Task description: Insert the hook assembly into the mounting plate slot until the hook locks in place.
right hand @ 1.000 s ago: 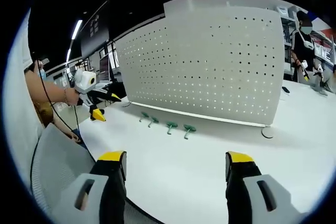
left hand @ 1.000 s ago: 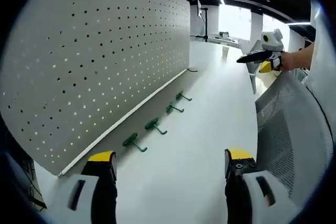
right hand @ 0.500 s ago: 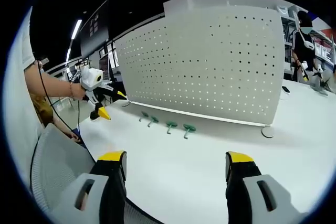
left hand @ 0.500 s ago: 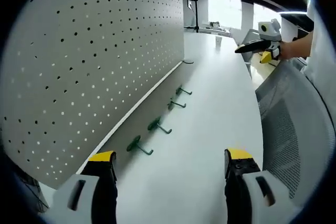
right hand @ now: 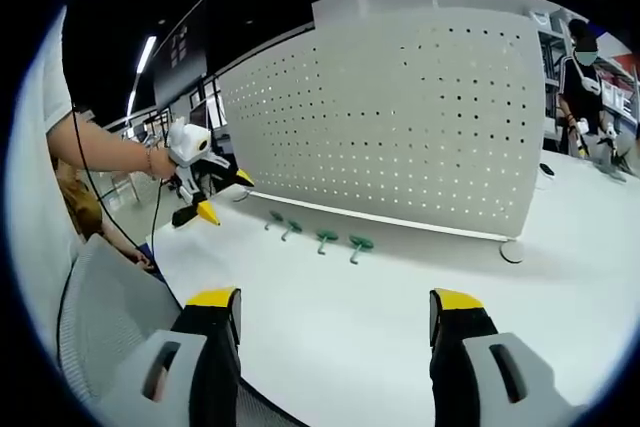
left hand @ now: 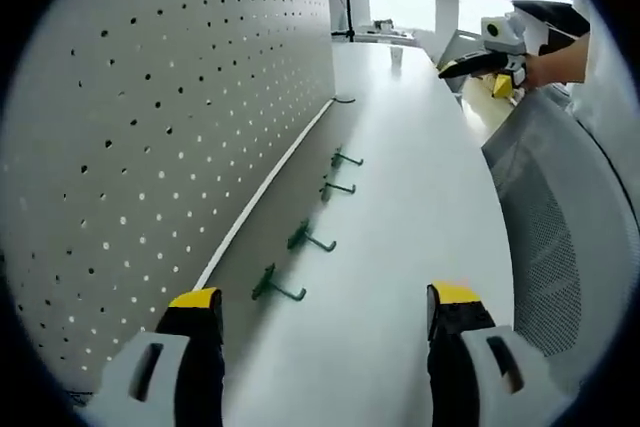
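A white pegboard (left hand: 170, 117) stands upright along the white table (left hand: 400, 207). Several green hooks lie in a row at its foot; the nearest hook (left hand: 275, 285) is just ahead of my left gripper (left hand: 325, 299), which is open and holds nothing. My right gripper (left hand: 490, 59) shows far off at the upper right, held in a hand. In the right gripper view the pegboard (right hand: 400, 117) faces me with the green hooks (right hand: 326, 239) below it. My right gripper (right hand: 335, 299) is open and empty. The left gripper (right hand: 205, 187) hovers left of the hooks.
A grey mesh chair back (left hand: 560, 217) borders the table; it is also at the lower left in the right gripper view (right hand: 100, 317). A round base foot (right hand: 512, 250) sits at the pegboard's right end. A person (right hand: 585, 77) stands far behind.
The left gripper has moved forward along the pegboard, closer to the hooks; seen from the right gripper, it has shifted right toward the board. The right gripper has stayed still.
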A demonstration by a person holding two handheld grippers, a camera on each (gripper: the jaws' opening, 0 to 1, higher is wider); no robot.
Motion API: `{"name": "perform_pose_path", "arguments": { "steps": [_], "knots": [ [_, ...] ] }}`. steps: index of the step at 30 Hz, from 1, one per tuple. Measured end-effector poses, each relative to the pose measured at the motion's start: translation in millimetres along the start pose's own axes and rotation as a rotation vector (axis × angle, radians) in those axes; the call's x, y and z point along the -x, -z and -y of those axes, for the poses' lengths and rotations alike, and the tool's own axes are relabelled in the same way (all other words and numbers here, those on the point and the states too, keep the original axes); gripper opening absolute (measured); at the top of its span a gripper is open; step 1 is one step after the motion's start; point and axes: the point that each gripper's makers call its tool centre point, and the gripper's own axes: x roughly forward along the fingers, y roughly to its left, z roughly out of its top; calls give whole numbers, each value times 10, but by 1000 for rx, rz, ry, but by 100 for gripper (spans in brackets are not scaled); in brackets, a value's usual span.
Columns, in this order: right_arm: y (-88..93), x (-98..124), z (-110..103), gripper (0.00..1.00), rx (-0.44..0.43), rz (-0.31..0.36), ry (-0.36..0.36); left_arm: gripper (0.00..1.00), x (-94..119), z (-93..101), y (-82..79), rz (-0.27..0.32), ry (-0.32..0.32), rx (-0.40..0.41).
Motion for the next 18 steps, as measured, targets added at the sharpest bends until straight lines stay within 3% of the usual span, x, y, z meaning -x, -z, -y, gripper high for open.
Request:
{"name": "perform_pose_path", "arguments": {
  "steps": [18],
  "knots": [
    [36, -27, 16, 75, 15, -27, -6, 86, -190, -98, 50, -65, 77, -78]
  ]
}}
